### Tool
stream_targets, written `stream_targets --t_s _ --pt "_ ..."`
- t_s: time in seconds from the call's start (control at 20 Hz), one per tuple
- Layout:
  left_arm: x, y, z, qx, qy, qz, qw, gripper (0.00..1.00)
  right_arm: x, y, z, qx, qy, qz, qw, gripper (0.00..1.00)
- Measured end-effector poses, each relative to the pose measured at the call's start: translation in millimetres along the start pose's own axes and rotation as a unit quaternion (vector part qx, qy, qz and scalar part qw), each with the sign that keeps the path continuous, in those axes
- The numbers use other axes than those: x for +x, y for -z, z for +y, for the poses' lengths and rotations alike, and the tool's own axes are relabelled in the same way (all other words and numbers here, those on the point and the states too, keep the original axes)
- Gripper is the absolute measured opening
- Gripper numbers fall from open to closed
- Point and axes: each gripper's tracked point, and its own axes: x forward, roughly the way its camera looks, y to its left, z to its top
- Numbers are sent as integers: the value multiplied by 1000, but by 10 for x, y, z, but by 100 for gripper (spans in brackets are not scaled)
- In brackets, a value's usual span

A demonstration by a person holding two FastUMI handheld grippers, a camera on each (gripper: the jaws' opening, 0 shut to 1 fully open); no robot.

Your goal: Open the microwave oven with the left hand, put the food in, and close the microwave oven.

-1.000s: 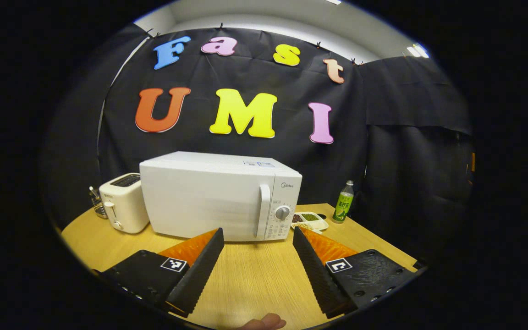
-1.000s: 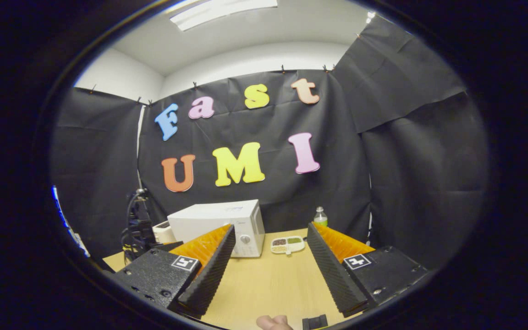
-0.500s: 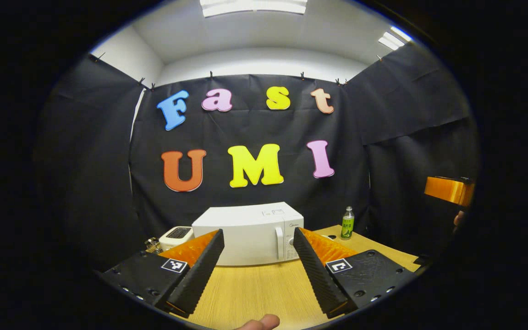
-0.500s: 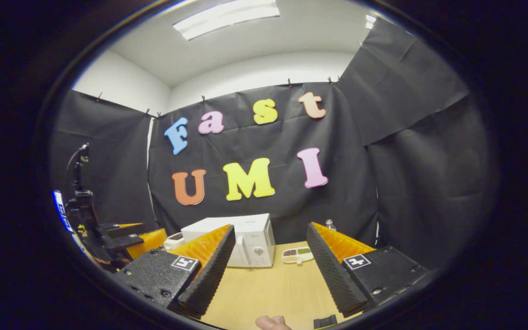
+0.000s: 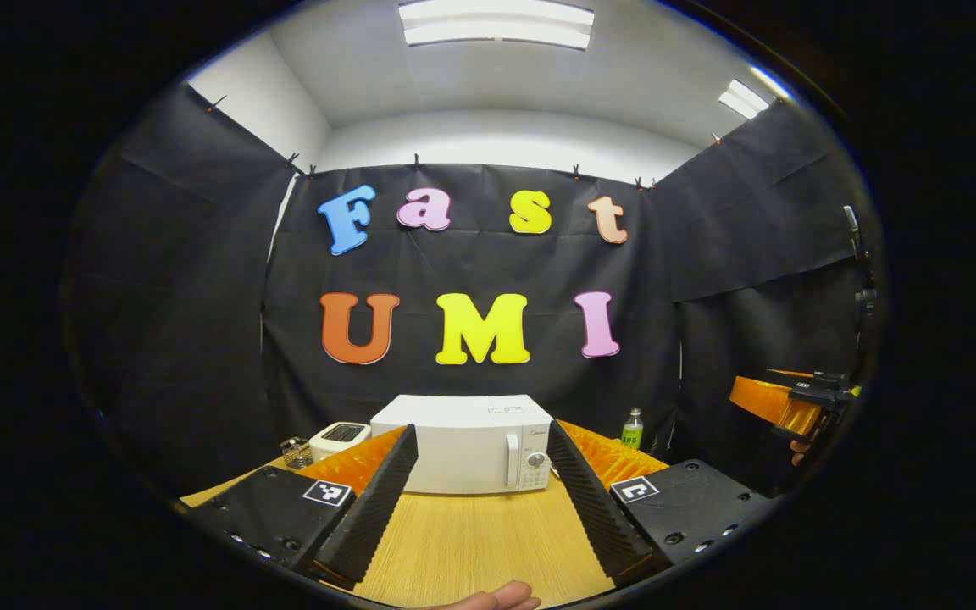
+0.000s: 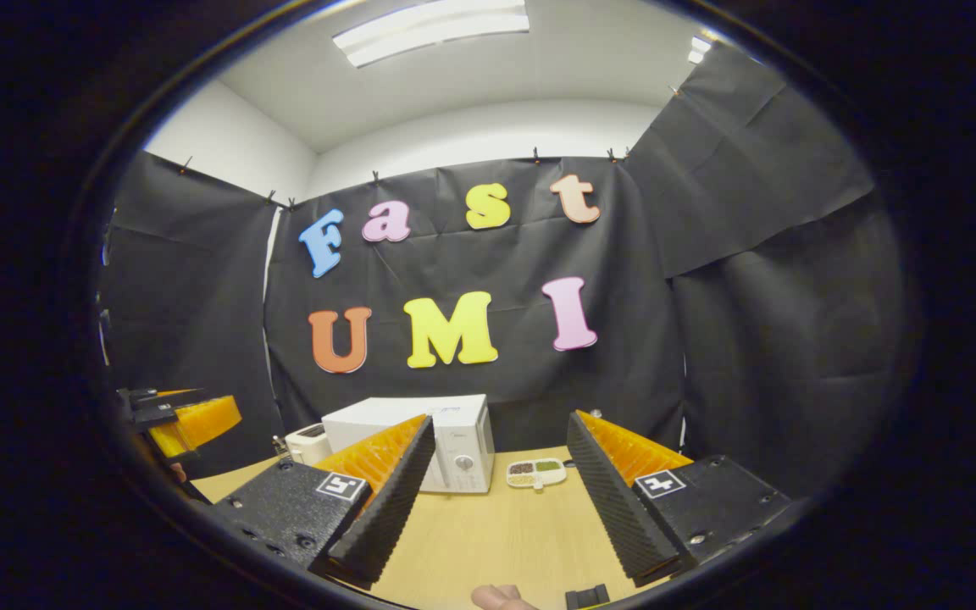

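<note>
Microwave (image 5: 463, 445): door closed, far end of the wooden table (image 5: 471, 542).
Food tray (image 6: 536, 473): just right of it (three compartments).
Left gripper (image 5: 478, 500): jaws spread, empty.
Right gripper (image 6: 496, 500): likewise.

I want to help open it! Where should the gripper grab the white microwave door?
Probably the tall white handle on the white box-shaped microwave, beside the round knob. Come straight from the front with the open left gripper: the handle runs upright, so the fingers can close on it from either side.
</note>
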Motion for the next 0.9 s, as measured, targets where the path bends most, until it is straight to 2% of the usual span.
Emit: stream_targets --t_s 0.15,0.2,0.25,0.3,0.35,0.4,0.55,0.6,0.65,0.9 --pt "26 35 58 -12 -4 8 1000 95 28 35 60 2 -11 5 1000 90" --pt "26 55 77 -13 -5 11 1000 82 29 36 74 3 -13 5 1000 100" --pt "27 60 78 -13 -3 13 1000 82 25 21 77 6 -13 1 1000 100" --pt "29 68 77 -13 -2 14 1000 94 15 -28 78 10 -10 -8 1000 90" --pt "39 64 75 -11 1 13 1000 94 4 -52 66 12 -6 -15 1000 100" --pt "38 67 79 -9 1 13 1000 94 -10 -74 48 10 0 -21 1000 90" --pt "34 117 93 -8 1 18 1000 94 -56 -94 99 5 -1 -29 1000 90" --pt "33 137 101 -9 0 19 1000 94 -62 -86 120 4 -4 -28 1000 100" --pt "35 137 107 -9 0 20 1000 94 -59 -81 134 3 -7 -27 1000 90" --pt "26 183 65 1 10 24 1000 94 -55 -37 175 -1 -13 -24 1000 90"
